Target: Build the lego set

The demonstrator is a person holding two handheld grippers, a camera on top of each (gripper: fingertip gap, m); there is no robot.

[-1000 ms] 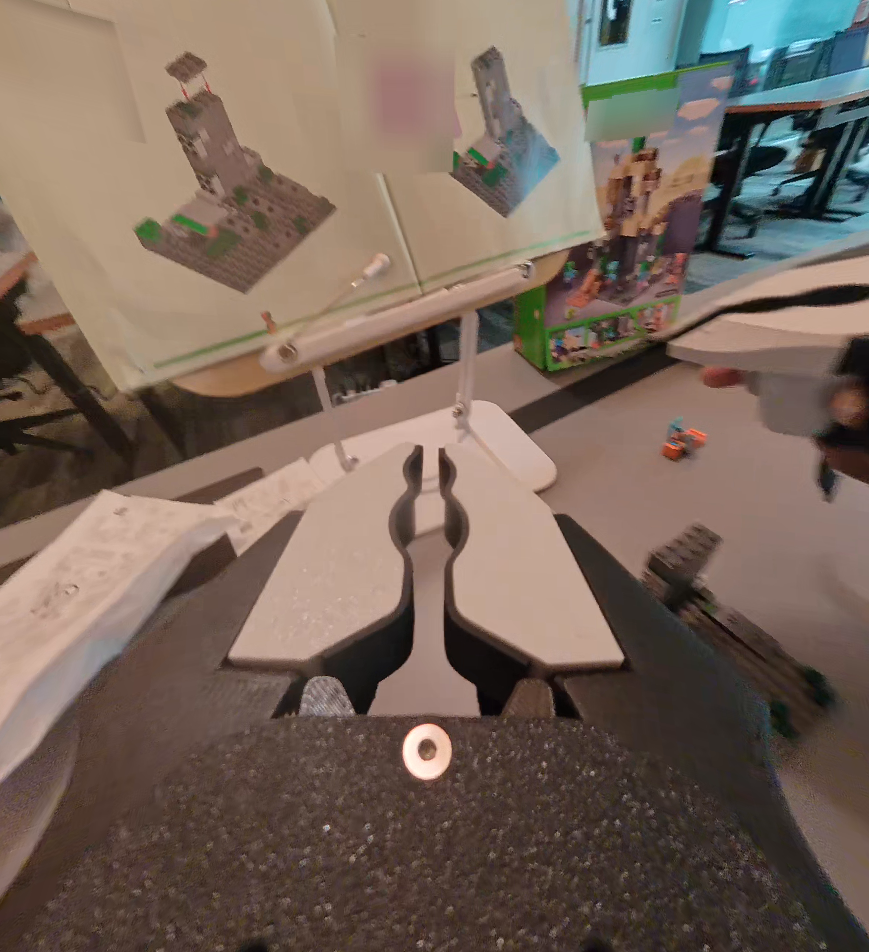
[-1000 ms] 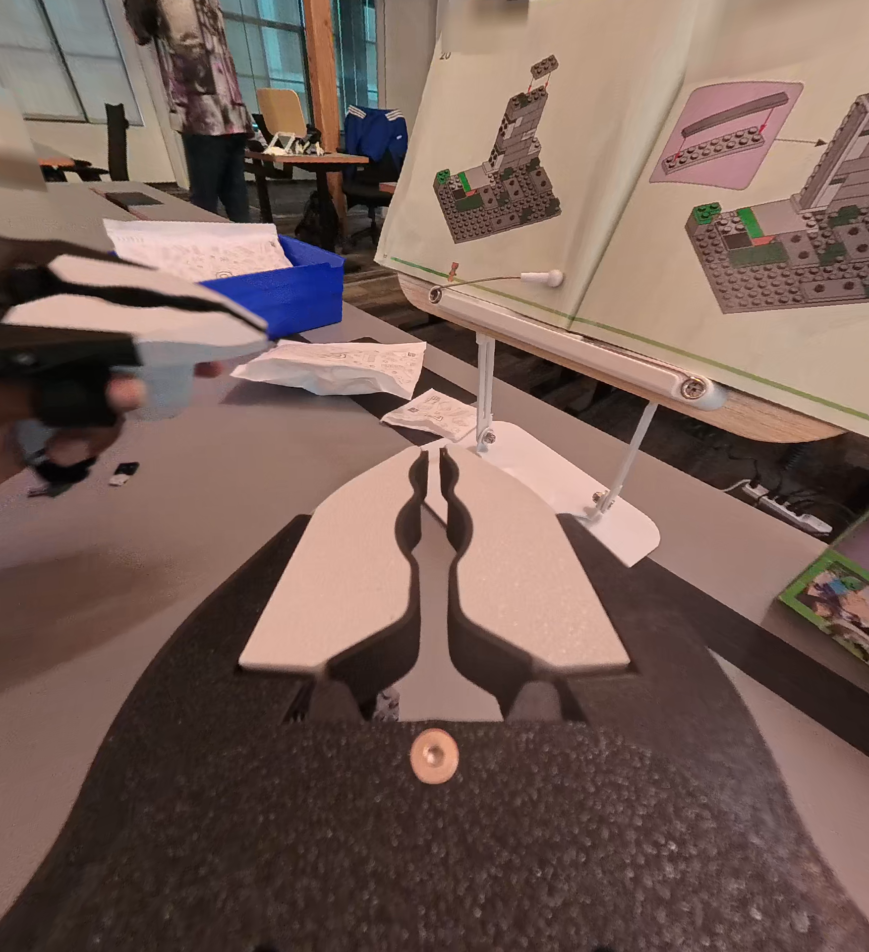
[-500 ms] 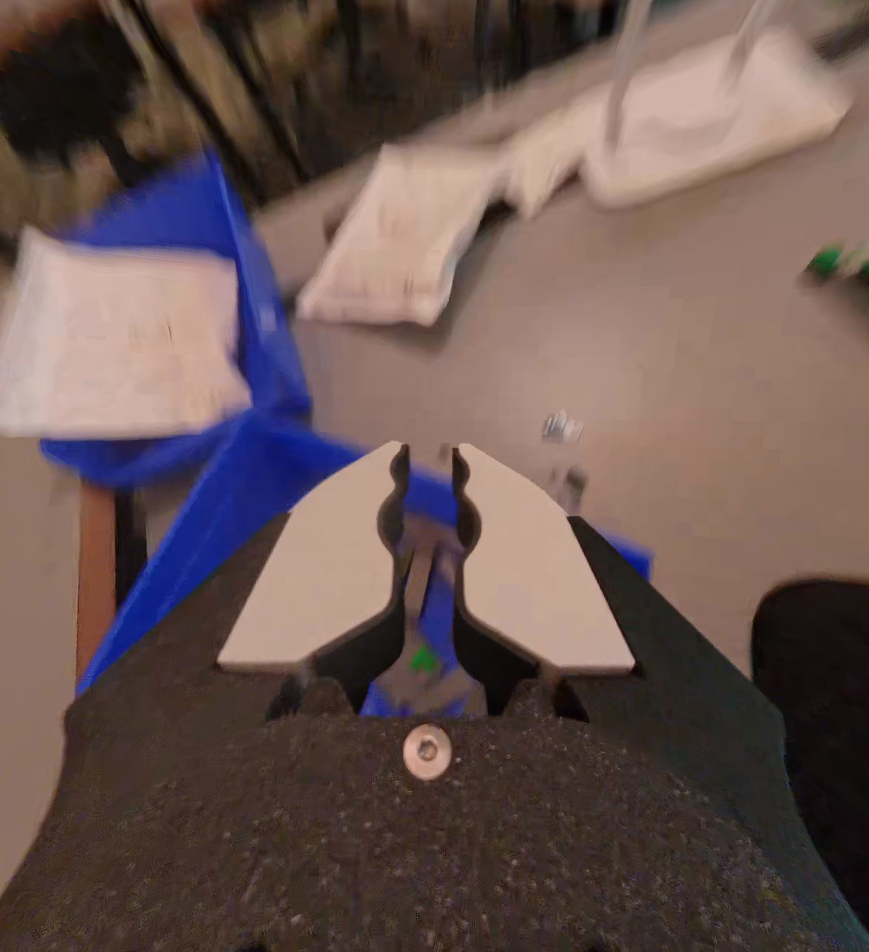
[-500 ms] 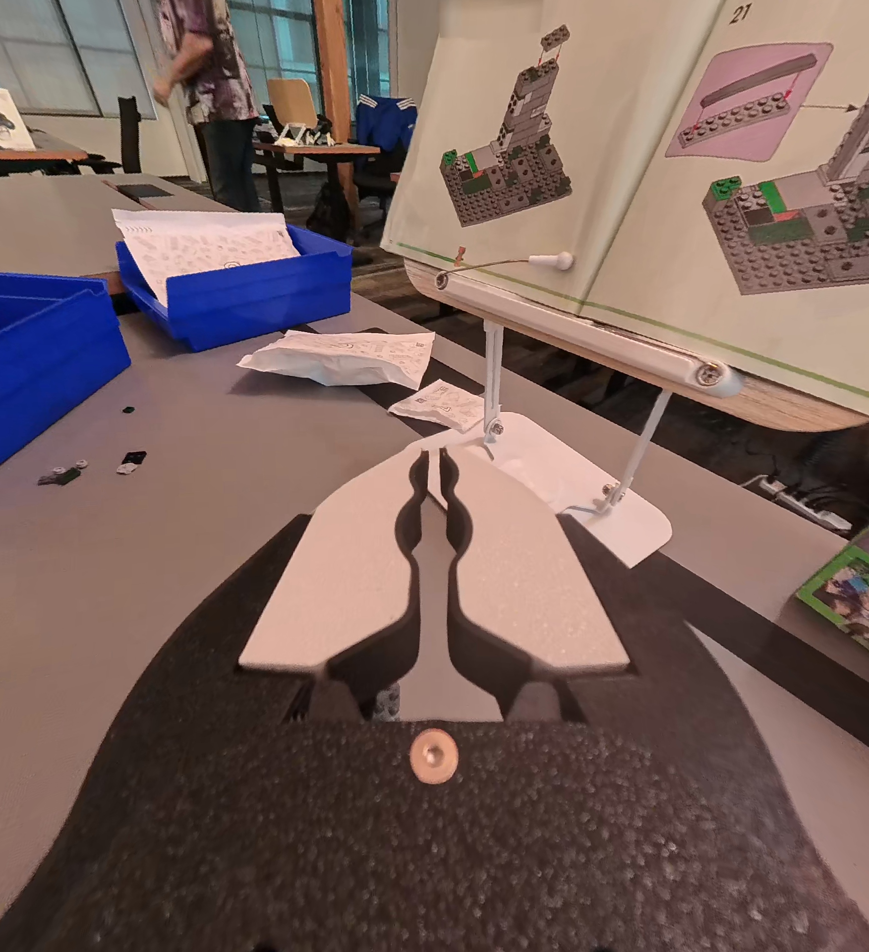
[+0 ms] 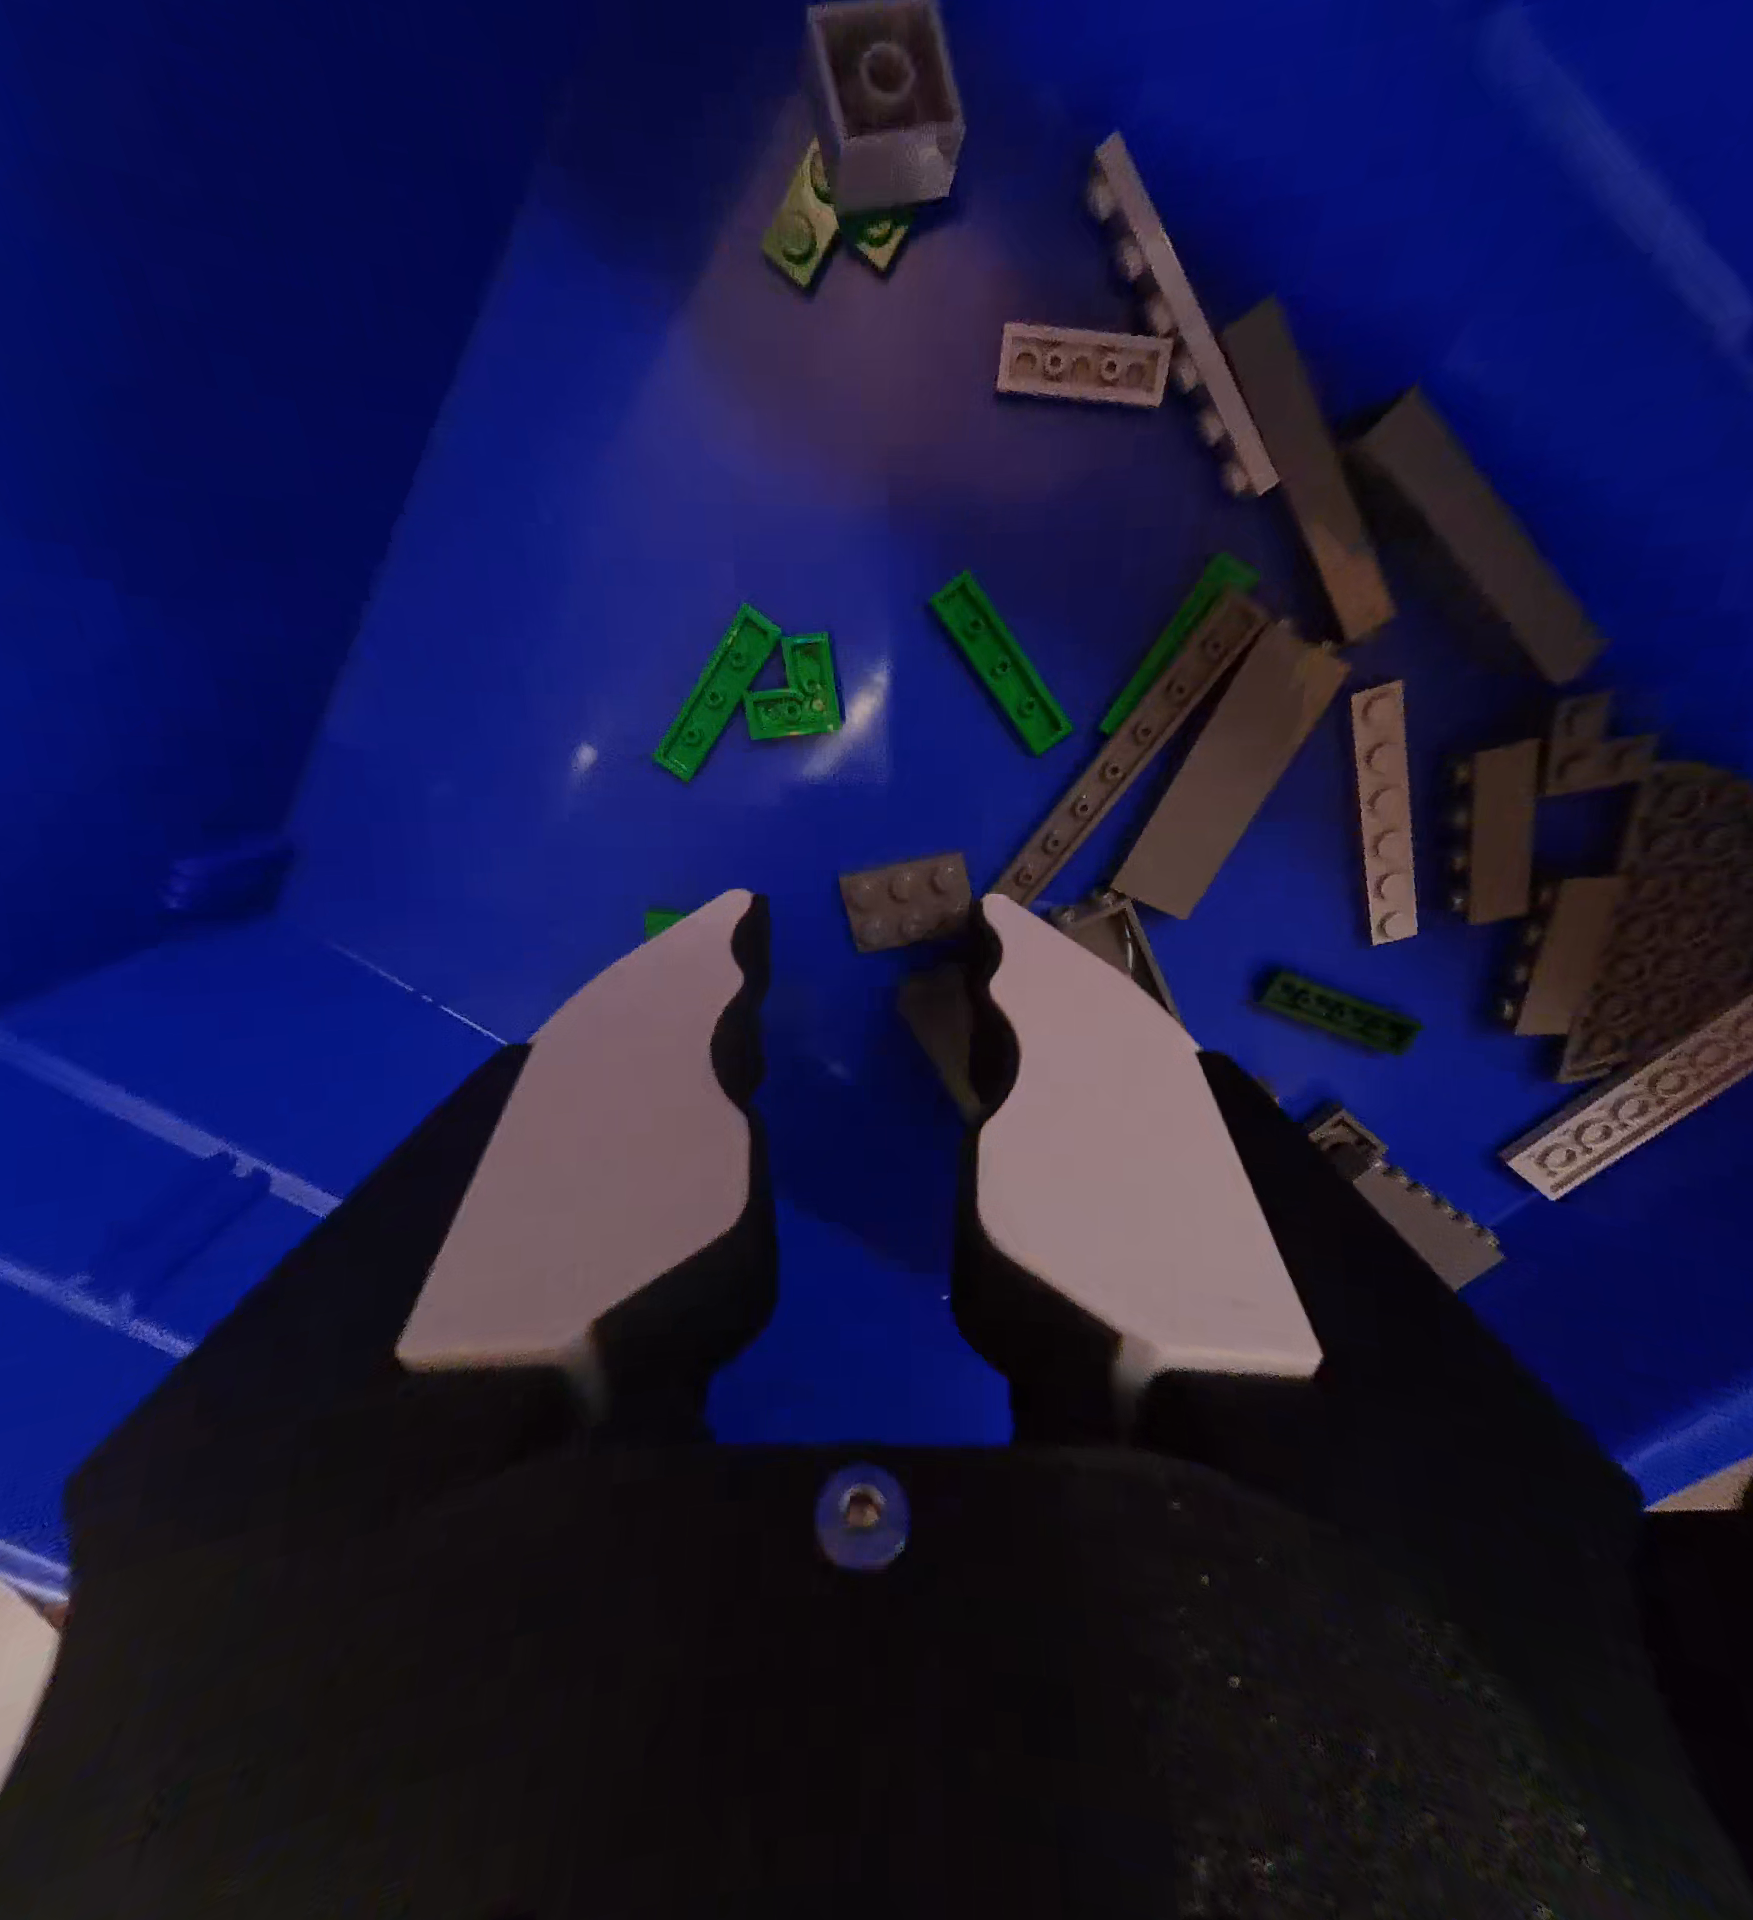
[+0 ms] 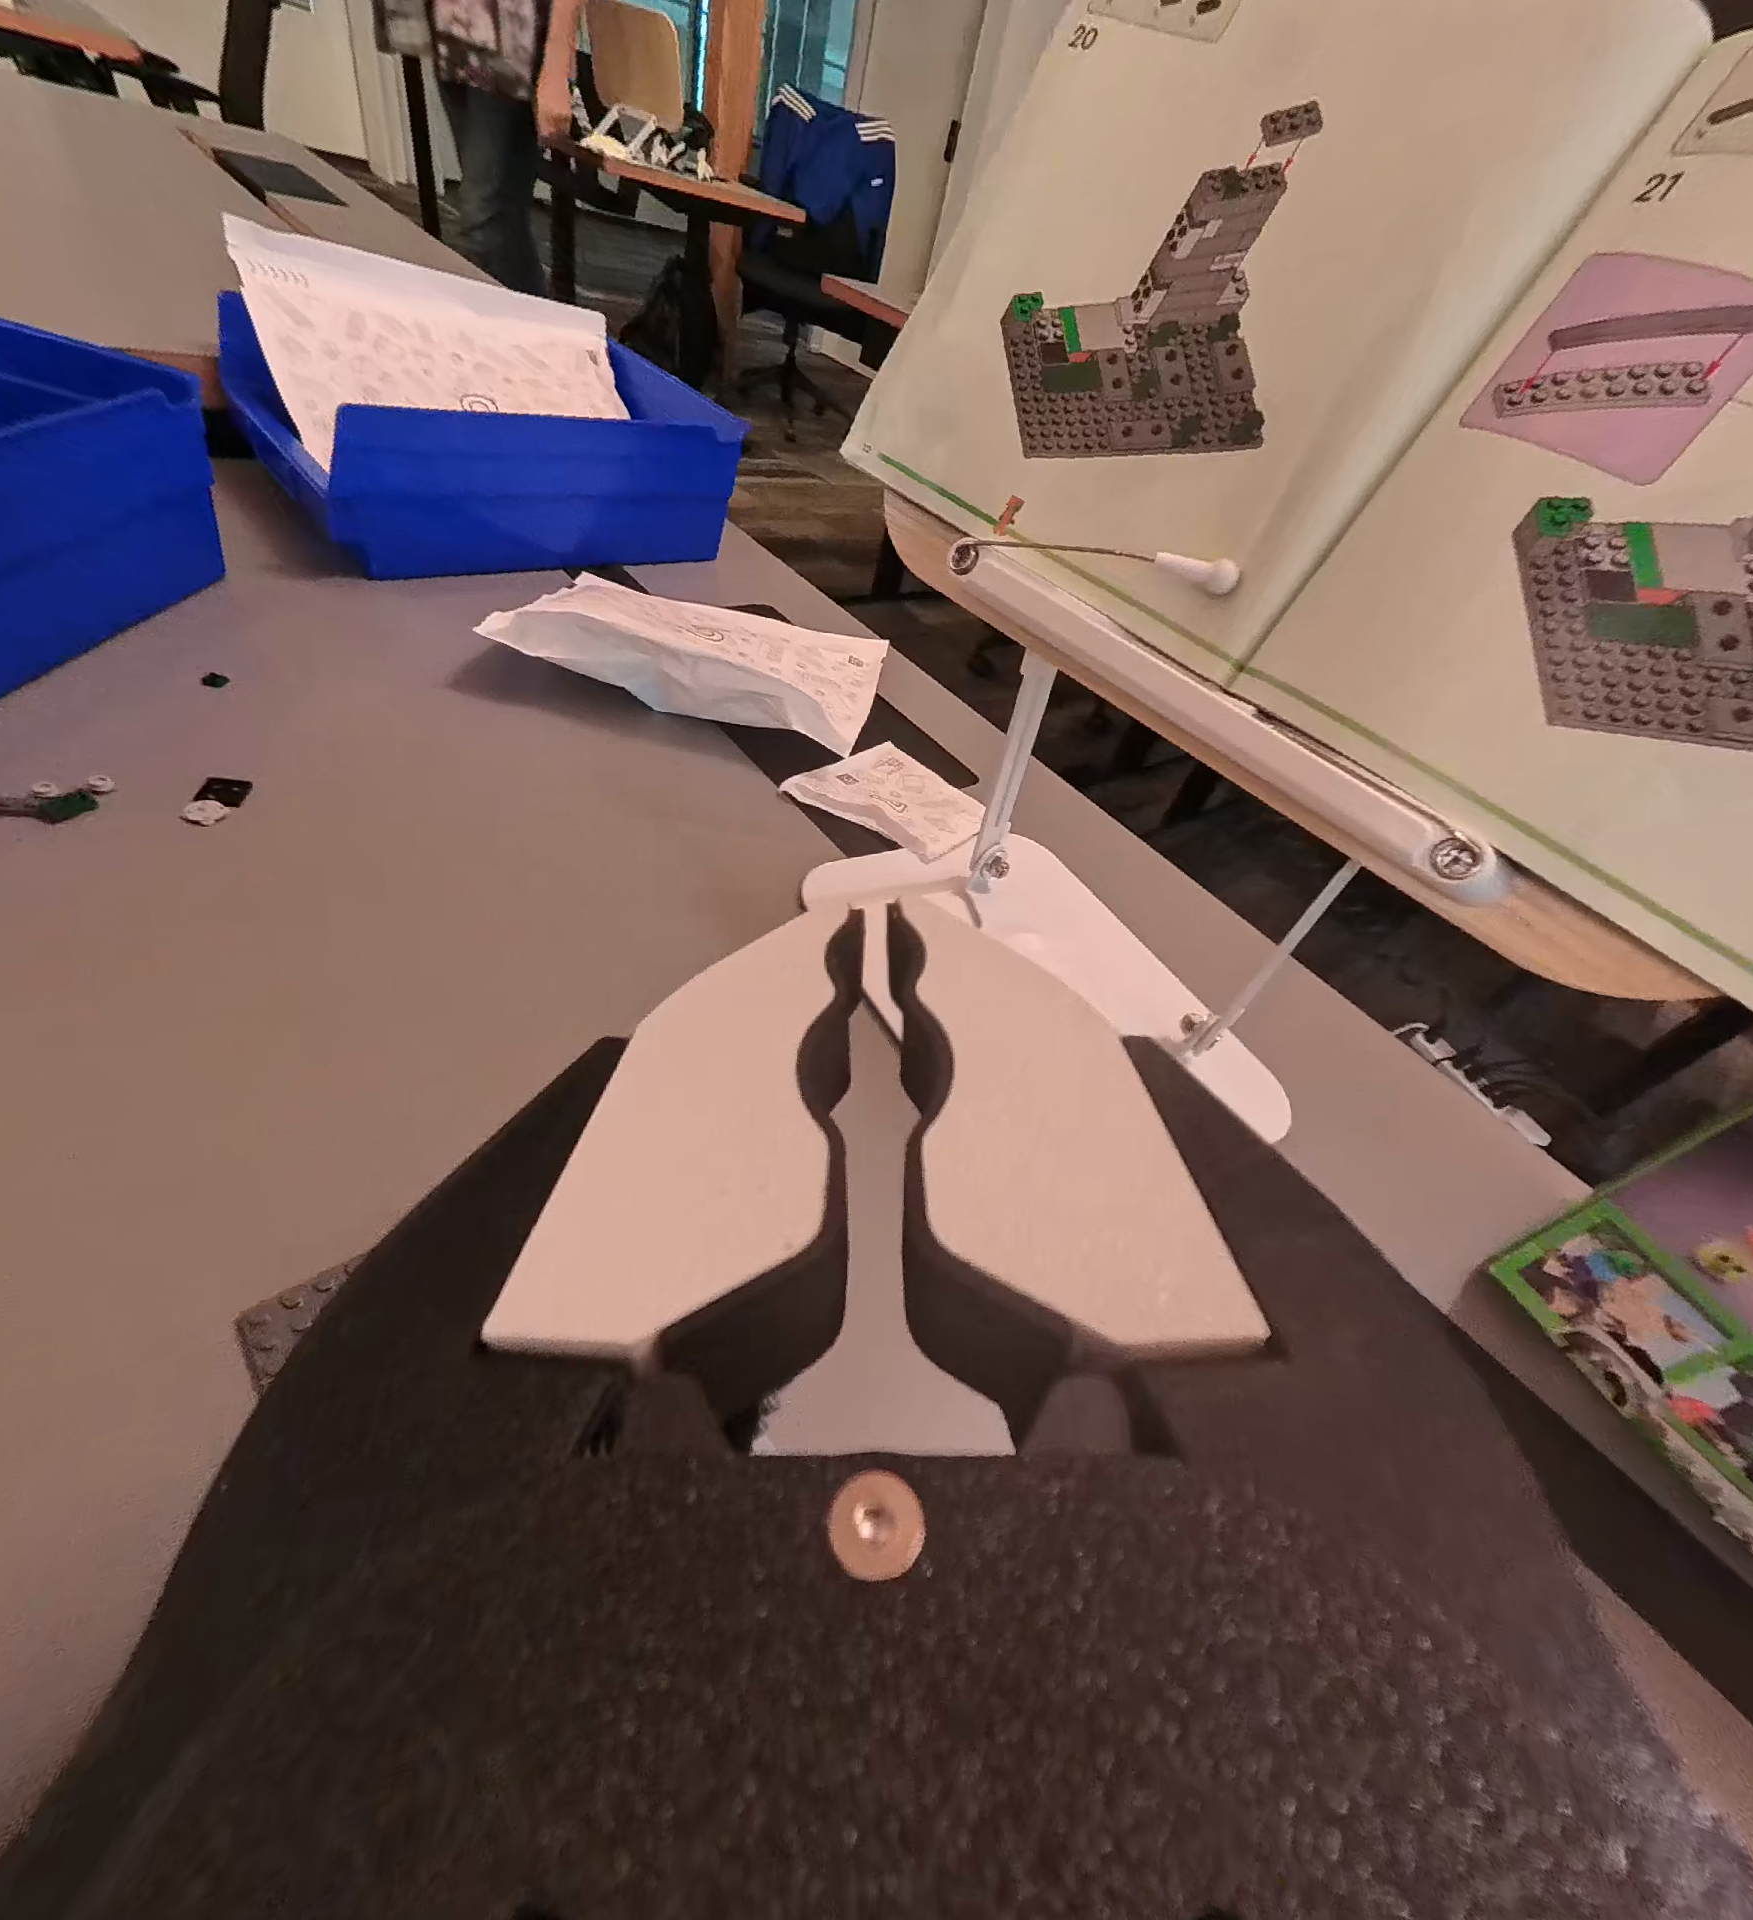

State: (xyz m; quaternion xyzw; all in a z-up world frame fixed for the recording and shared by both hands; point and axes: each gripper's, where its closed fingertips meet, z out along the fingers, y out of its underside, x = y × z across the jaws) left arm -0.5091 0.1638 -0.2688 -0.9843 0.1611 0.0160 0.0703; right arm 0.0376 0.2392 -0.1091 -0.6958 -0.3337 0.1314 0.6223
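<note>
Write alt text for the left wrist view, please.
An open gripper reaches into a blue bin of loose bricks, its tips flanking a small grey brick. Green plates lie mid-bin; long grey pieces pile at the right.

From facing the booklet stand, the left gripper has swung down into the deep blue plastic bin of loose grey and green bricks, its jaws now spread wide just short of a dark grey two-by-three plate.
</note>
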